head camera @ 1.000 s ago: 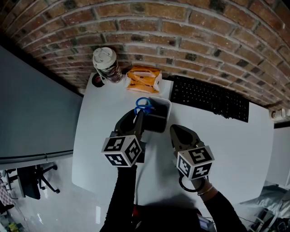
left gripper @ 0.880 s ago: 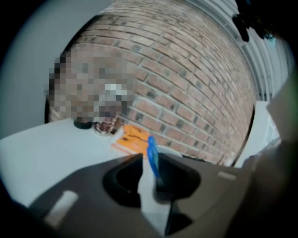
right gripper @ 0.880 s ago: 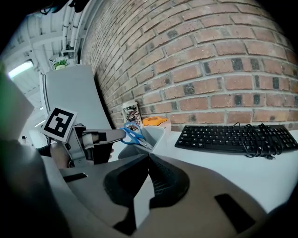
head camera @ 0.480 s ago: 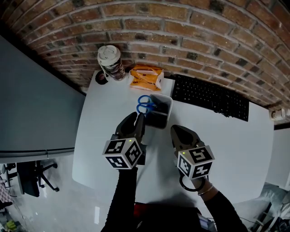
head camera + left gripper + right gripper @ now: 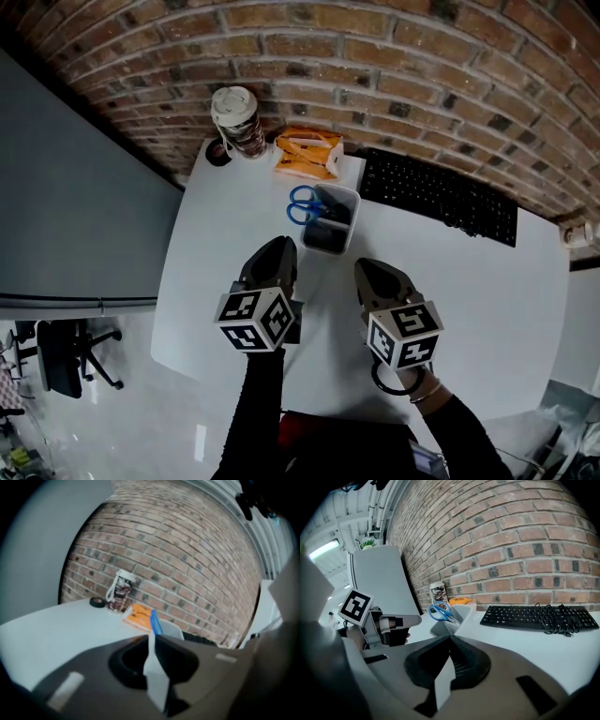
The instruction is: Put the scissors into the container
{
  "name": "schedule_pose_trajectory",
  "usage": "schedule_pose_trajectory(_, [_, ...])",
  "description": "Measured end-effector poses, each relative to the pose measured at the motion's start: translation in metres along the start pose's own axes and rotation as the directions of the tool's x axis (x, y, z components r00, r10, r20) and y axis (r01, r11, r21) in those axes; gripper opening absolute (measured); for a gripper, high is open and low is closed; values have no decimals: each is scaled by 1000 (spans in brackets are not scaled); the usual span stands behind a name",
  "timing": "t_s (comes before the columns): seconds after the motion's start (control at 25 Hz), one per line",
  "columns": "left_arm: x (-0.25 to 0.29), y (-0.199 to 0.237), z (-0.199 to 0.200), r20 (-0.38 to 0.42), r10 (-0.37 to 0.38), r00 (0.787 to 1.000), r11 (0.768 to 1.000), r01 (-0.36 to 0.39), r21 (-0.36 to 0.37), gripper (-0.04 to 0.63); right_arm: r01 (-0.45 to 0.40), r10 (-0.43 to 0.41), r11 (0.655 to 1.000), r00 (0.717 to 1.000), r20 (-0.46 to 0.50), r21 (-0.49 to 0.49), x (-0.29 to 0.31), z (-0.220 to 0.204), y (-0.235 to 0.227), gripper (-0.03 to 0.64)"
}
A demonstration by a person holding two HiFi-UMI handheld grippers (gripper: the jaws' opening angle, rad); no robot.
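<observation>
Between our jaws and the container (image 5: 353,214) the white table (image 5: 220,248) lies bare. Our left gripper (image 5: 278,246), its empty jaws having just been closing, faces the container, with the scissors (image 5: 302,204) handles poking above its rim. Ahead-right of our right gripper (image 5: 367,266) the keyboard (image 5: 439,197) blocks the way. Beyond stand an orange packet (image 5: 307,153), a cup (image 5: 236,120) and the brick wall (image 5: 375,56).

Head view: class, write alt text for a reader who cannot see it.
Blue scissors sit in a grey container on a white table. Nearer, the left gripper, its empty jaws having just closed, and the right gripper, shut and empty, point toward it.
</observation>
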State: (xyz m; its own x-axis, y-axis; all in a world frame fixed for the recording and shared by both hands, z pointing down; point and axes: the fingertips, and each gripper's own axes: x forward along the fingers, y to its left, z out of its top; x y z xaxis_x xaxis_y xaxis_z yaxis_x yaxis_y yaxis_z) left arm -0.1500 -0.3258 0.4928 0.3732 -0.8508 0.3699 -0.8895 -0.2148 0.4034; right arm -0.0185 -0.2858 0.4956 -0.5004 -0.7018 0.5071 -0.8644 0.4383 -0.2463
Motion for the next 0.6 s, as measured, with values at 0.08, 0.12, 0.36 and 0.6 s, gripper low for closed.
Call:
schedule_pose_trajectory(0.08, [-5,-1,-3,-3,12,1000,1000,-12,8,26,-2,2,1000,1000,2,-2,-3,-1,1,9])
schedule_pose_trajectory(0.12, [-8,-1,-4,-4,17,1000,1000,-17,13,10,-3,3,1000,1000,3,-2,-5,-2,2,9])
schedule_pose_trajectory(0.36, [-25,-15,-13,-16,29,999,994,-28,109,3,-11,11,1000,1000,9,-11,-19,-7,5,9])
schedule_pose_trajectory(0.6, [-48,-33,-20,-8,35,999,984,-33,176,2,-24,24,1000,999,27,-15,-38,-10,10,9])
